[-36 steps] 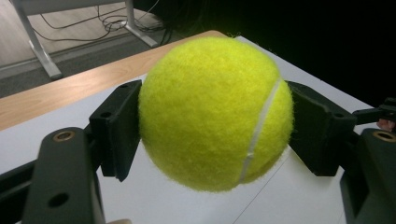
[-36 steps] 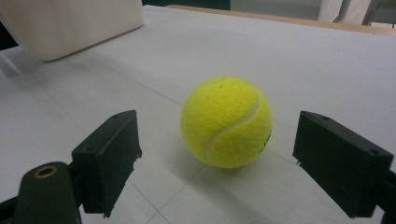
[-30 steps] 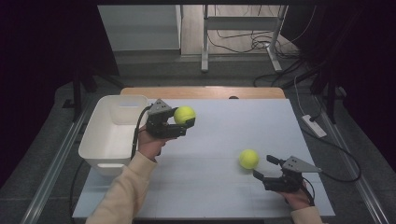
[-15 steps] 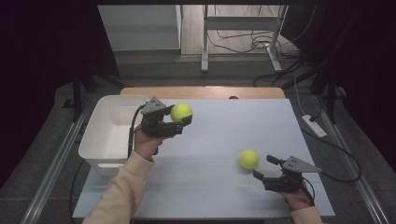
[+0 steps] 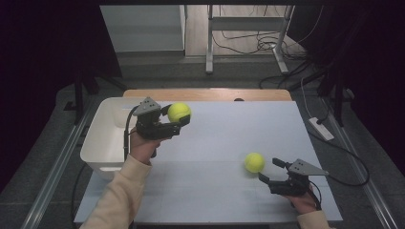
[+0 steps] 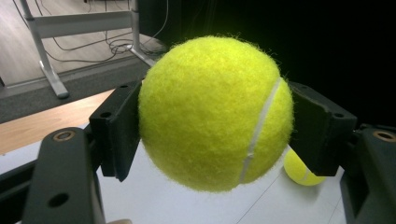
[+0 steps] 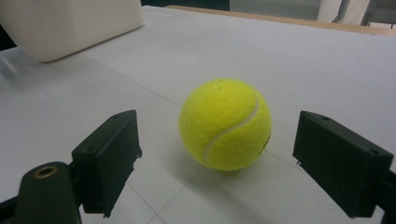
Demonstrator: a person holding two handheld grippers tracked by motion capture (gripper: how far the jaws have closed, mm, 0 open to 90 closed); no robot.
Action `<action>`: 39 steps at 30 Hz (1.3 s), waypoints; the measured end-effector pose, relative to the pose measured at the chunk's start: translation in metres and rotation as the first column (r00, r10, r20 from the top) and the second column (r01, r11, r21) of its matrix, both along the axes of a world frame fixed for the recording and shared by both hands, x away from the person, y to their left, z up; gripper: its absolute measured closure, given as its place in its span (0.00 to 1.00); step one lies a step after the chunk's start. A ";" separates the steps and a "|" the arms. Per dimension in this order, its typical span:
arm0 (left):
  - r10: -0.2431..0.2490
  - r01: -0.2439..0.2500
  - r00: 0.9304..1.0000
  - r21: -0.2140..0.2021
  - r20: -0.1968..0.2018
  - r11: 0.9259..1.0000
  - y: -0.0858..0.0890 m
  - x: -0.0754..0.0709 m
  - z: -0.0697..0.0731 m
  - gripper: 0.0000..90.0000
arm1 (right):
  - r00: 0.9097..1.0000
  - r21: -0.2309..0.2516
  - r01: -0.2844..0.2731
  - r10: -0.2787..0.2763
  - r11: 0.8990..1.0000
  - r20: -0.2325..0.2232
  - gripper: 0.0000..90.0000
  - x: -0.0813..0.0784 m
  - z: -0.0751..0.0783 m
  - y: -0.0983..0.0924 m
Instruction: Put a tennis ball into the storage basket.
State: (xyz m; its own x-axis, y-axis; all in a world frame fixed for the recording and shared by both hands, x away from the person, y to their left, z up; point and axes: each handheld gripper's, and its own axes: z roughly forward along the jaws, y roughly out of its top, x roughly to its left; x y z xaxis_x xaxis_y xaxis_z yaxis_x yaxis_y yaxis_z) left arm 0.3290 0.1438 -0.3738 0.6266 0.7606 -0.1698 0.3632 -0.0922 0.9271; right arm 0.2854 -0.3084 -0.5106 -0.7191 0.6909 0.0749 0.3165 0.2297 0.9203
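White tabletop (image 5: 224, 143) spreads before me, a white bin (image 5: 102, 143) at nine o'clock. My left tongs (image 5: 175, 122) clench one tennis ball (image 5: 179, 112) aloft beside it. At four o'clock, my right tongs (image 5: 270, 171) gape, released, around the second ball (image 5: 254, 162).

Tennis ball (image 7: 225, 124) (untouched) between wide jaws; white bin (image 7: 70, 25) beyond

High view looks down from above; gripper views sit close—all share the table (image 5: 229, 138).
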 end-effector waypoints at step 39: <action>0.102 -0.102 0.995 -0.016 -0.001 0.995 0.037 0.001 0.007 0.29 | 1.000 -0.007 0.006 -0.006 1.000 0.006 0.16 -0.002 0.000 0.000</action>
State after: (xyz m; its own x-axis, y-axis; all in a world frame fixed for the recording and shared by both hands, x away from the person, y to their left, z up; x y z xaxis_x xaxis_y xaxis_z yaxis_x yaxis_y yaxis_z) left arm 0.3304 0.1812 -0.3663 0.5454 0.8180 -0.1827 0.3705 -0.0397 0.9280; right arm 0.2838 -0.3086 -0.5101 -0.7153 0.6957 0.0658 0.3126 0.2343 0.9205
